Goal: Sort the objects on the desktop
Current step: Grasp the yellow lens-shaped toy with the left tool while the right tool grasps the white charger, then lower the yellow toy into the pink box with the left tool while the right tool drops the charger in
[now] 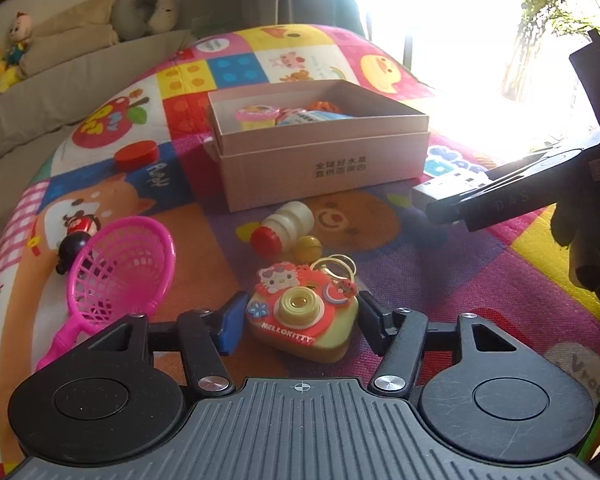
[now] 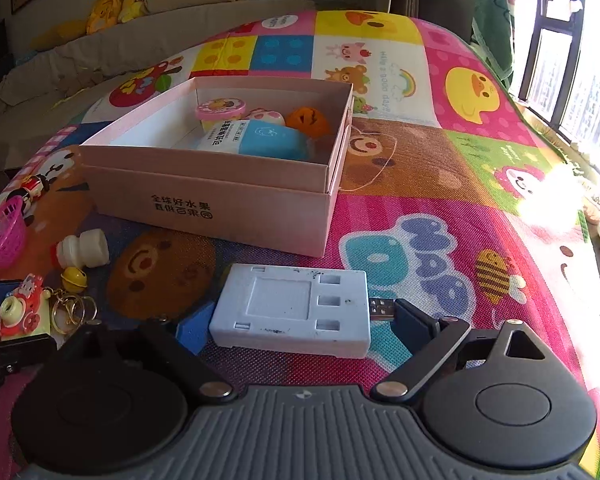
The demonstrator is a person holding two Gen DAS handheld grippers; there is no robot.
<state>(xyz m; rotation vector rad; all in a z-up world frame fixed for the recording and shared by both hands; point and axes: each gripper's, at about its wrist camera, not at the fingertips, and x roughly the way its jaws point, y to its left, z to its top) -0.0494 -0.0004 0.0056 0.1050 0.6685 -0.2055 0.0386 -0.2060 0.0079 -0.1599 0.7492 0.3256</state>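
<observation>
Pink cardboard box (image 2: 220,200) sits at twelve o'clock on the mat (image 2: 440,168); white charger (image 2: 290,310) lies crosswise between the spread right gripper (image 2: 300,320), while the spread left gripper (image 1: 300,322) straddles the toy camera (image 1: 302,314)

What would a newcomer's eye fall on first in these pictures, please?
Probably the Hello Kitty toy camera, lying between the open left gripper fingers on the colourful play mat. Next, the white USB charger between the right gripper fingers, before the pink box holding toys.
</observation>
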